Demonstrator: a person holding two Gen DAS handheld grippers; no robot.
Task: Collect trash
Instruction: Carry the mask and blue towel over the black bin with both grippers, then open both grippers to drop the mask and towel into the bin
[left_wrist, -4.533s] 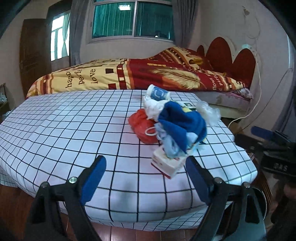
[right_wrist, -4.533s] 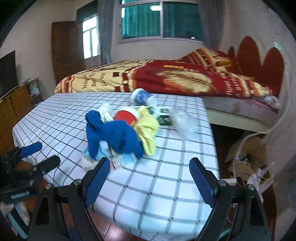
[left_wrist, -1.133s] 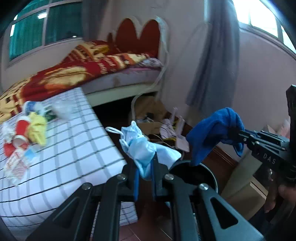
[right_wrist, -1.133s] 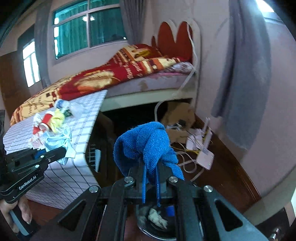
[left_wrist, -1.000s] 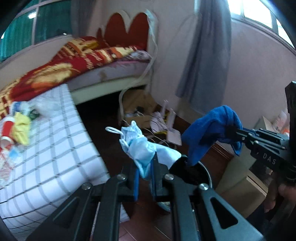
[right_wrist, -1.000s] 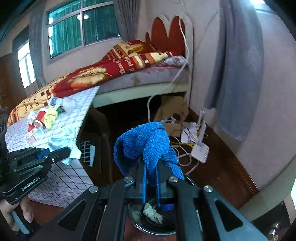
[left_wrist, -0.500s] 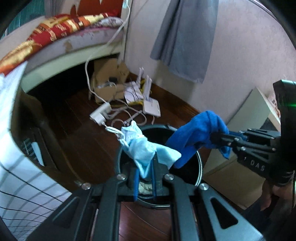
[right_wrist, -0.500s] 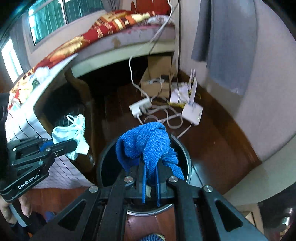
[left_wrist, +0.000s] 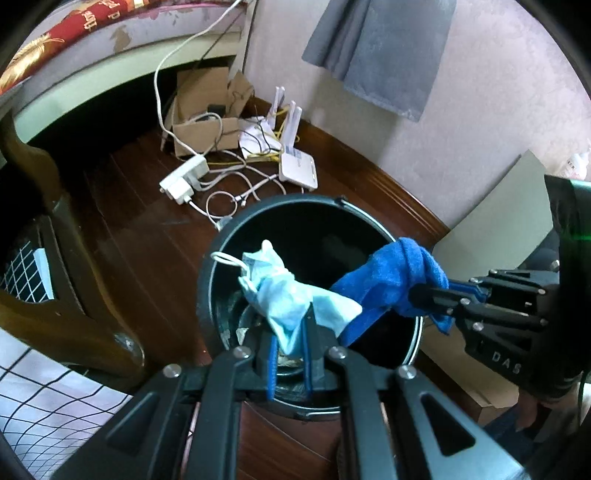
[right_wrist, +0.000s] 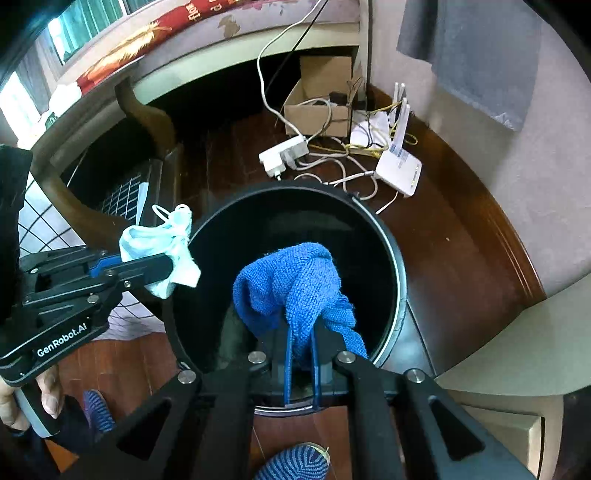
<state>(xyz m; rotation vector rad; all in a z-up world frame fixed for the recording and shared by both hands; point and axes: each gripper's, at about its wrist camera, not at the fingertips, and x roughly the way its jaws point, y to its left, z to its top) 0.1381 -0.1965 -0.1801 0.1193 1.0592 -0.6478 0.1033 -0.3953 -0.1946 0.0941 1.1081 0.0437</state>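
My left gripper (left_wrist: 290, 354) is shut on a crumpled light blue face mask (left_wrist: 284, 291) and holds it above the open black round trash bin (left_wrist: 221, 251). My right gripper (right_wrist: 301, 363) is shut on a blue knitted cloth (right_wrist: 295, 291) and holds it over the same bin (right_wrist: 391, 258). In the left wrist view the right gripper (left_wrist: 428, 295) comes in from the right with the cloth (left_wrist: 391, 273) over the bin's rim. In the right wrist view the left gripper (right_wrist: 166, 264) holds the mask (right_wrist: 162, 243) at the bin's left rim. Some trash lies at the bin's bottom.
A white router (left_wrist: 297, 168), a power strip (left_wrist: 183, 179), cables and a cardboard box (left_wrist: 201, 122) lie on the dark wood floor behind the bin. The table's carved wooden leg (left_wrist: 55, 258) and checked cloth (left_wrist: 44, 406) stand at left. A beige box (right_wrist: 509, 339) is at right.
Both grippers have swung from the table to the floor bin and lowered, and the mask and the cloth now hang right over the bin's opening.
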